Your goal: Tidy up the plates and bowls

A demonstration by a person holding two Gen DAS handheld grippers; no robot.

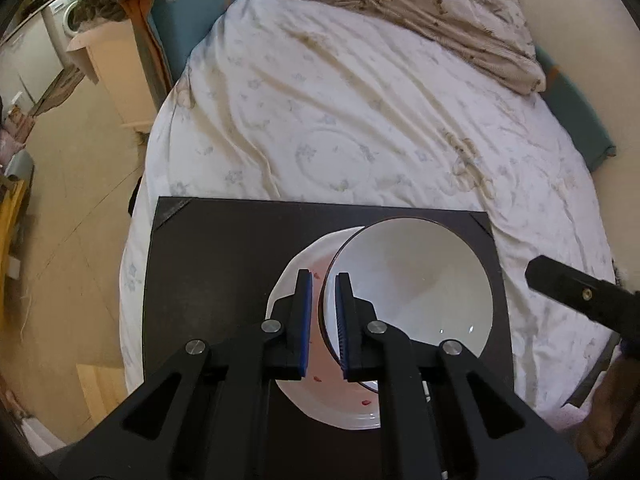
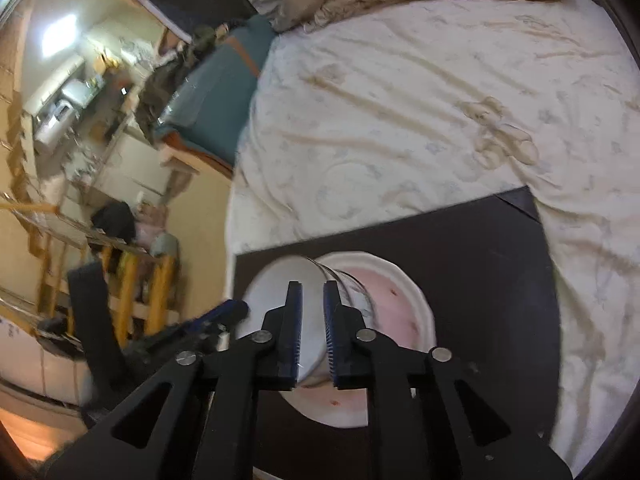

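Observation:
A white bowl (image 1: 404,292) with a dark rim sits over a white plate (image 1: 308,400) with red specks, on a dark board (image 1: 208,264) laid on the bed. My left gripper (image 1: 323,276) is shut on the bowl's left rim, one blue pad inside and one outside. Whether the bowl rests on the plate or hangs just above it I cannot tell. In the right wrist view my right gripper (image 2: 312,284) is open, with a small gap between its pads and nothing gripped, above the blurred bowl (image 2: 276,280) and plate (image 2: 400,304). The right gripper (image 1: 538,274) stays just off the bowl's right side.
The board (image 2: 480,280) lies near the foot of a bed with a wrinkled white sheet (image 1: 340,112). A crumpled beige duvet (image 1: 420,4) is at the far end. Bare floor (image 1: 76,208) and a pale cabinet (image 1: 116,64) lie left of the bed.

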